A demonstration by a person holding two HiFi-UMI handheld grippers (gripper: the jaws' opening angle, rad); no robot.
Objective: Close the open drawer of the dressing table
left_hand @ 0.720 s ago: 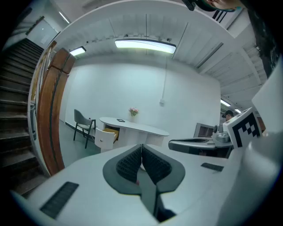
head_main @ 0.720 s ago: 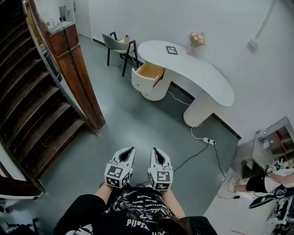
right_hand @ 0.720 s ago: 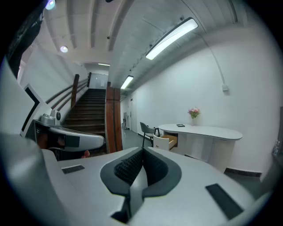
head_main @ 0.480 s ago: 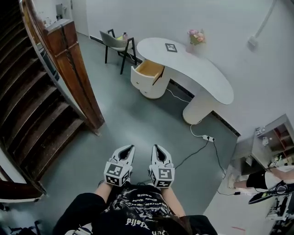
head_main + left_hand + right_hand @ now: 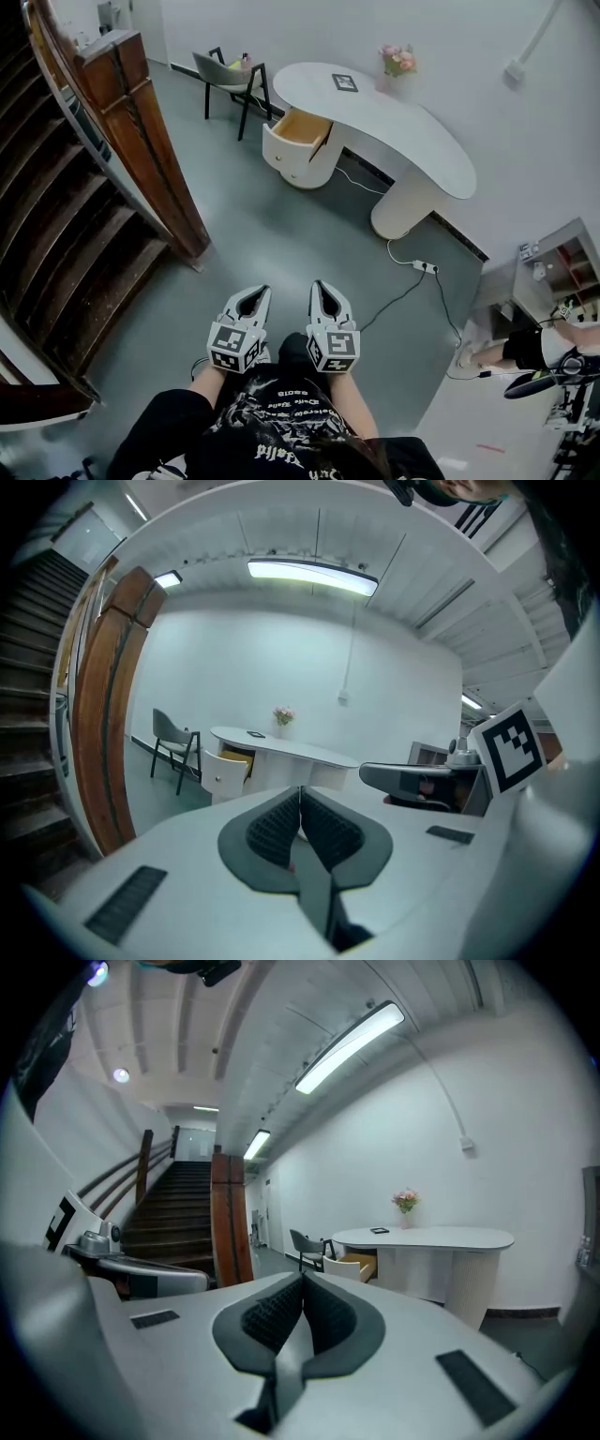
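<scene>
A white curved dressing table point(image 5: 412, 141) stands against the far wall, across the room from me. Its drawer point(image 5: 300, 131) is pulled out at the left end and shows a wooden inside; the drawer point(image 5: 230, 759) point(image 5: 354, 1266) is also small in both gripper views. My left gripper point(image 5: 258, 292) and right gripper point(image 5: 321, 287) hang side by side close to my body, far from the table. Both are shut with nothing between the jaws. In the gripper views the left gripper point(image 5: 300, 791) and right gripper point(image 5: 303, 1280) have their pads pressed together.
A wooden staircase point(image 5: 66, 225) with a brown post point(image 5: 150, 141) fills the left. A dark chair point(image 5: 225, 80) stands left of the table, a flower vase point(image 5: 396, 64) on top. A cable and power strip point(image 5: 424, 266) lie on the grey floor. A person's leg point(image 5: 530, 349) shows at the right.
The table and drawer have slid up and slightly left in the head view. Both grippers stay shut and side by side, a little lower in that view.
</scene>
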